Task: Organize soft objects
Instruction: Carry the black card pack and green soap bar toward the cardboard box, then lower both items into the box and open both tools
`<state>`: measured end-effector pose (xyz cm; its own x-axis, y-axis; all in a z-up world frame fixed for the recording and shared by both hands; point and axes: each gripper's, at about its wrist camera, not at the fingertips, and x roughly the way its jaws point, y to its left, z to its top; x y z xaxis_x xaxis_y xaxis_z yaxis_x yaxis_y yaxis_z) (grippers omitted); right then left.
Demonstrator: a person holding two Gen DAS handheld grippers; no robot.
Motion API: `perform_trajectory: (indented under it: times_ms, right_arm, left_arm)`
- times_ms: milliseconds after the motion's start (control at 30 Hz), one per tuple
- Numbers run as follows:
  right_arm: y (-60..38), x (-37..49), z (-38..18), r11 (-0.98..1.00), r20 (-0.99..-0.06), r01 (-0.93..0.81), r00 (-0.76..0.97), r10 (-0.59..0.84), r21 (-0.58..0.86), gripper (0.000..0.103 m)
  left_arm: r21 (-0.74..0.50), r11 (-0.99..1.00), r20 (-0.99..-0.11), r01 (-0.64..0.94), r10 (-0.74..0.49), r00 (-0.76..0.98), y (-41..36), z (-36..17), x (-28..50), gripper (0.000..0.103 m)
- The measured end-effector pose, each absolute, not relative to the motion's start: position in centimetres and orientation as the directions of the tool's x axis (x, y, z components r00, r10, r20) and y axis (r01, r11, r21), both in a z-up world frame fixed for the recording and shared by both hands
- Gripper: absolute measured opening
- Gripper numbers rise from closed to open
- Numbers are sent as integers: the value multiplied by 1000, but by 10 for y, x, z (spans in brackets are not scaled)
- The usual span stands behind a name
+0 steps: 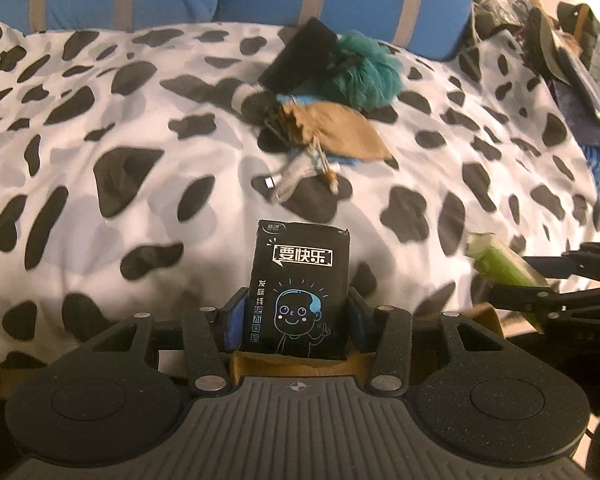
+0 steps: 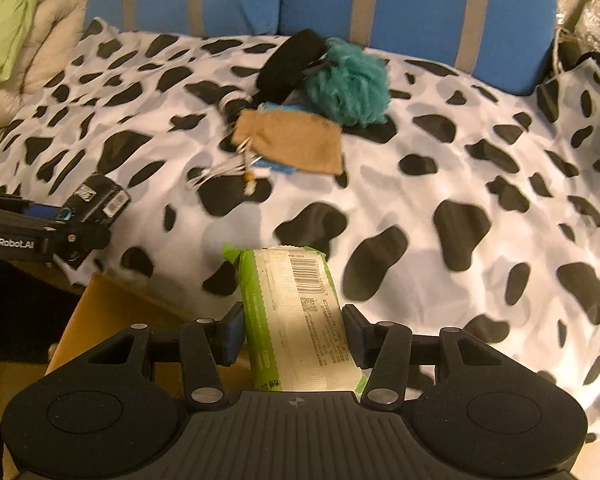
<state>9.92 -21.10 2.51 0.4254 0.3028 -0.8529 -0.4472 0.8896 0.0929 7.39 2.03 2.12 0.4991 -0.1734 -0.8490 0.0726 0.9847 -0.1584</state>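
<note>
L gripper clamped on black tissue pack; R gripper clamped on green wipes pack. Both above cardboard box at bed edge. Lower fully inside box before releasing, w/o squeezing harder.

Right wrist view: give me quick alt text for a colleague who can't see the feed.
The right gripper is shut on a green and white wipes pack above a cow-print blanket. Farther back lie a tan drawstring pouch, a teal fluffy ball and a black pad; at left, the left gripper holds a black tissue pack.
</note>
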Motion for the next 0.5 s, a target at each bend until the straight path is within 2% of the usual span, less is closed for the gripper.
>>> perform_trajectory:
  times_ms: [500]
  right_arm:
    - [-191,59,0,866,-917,-492,294,268,95,53]
  left_arm:
    - [-129,988,-906,85,-152,395,4,3,31,48]
